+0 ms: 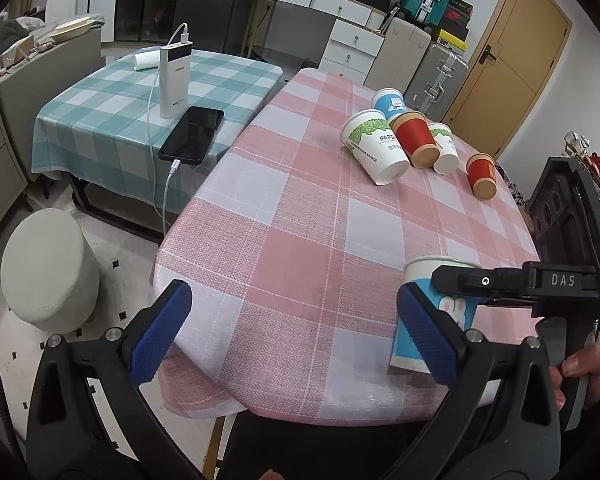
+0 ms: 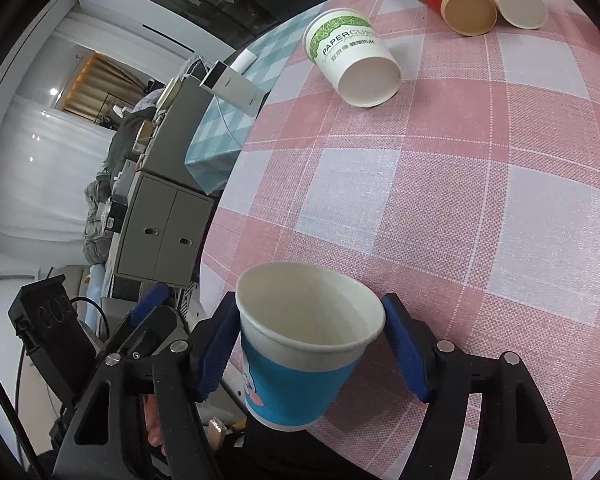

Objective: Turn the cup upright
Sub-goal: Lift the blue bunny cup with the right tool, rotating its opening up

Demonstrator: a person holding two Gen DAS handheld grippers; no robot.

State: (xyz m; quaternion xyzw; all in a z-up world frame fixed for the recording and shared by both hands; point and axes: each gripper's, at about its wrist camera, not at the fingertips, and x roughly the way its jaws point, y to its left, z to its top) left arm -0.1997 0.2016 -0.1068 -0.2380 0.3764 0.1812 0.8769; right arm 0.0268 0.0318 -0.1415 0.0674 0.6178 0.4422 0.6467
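Because the blue cup [image 2: 300, 364] stands mouth-up right at the near edge of the worktop [image 2: 460, 216], the main risk, as I judge it, is a knock that sends it over the edge: if the right gripper [image 2: 312, 352] draws back crookedly, one blue pad could drag the thin paper wall and tip it toward the floor. Squeezing harder could also crumple the rim. In the right wrist view the cup sits between the jaws, the left pad against its side and the right pad just beside the rim, where I cannot tell whether it touches; so the jaws look closed around the cup or barely loosened, and I cannot say which. From the left wrist view the cup's base seems to rest on the pink checked cloth, upright. The left gripper [image 1: 296, 332] hangs near the worktop's edge with its jaws spread wide and holding nothing, the cup just behind its right pad. Other cups [image 1: 380, 148] lie on their sides well apart, at the far end.
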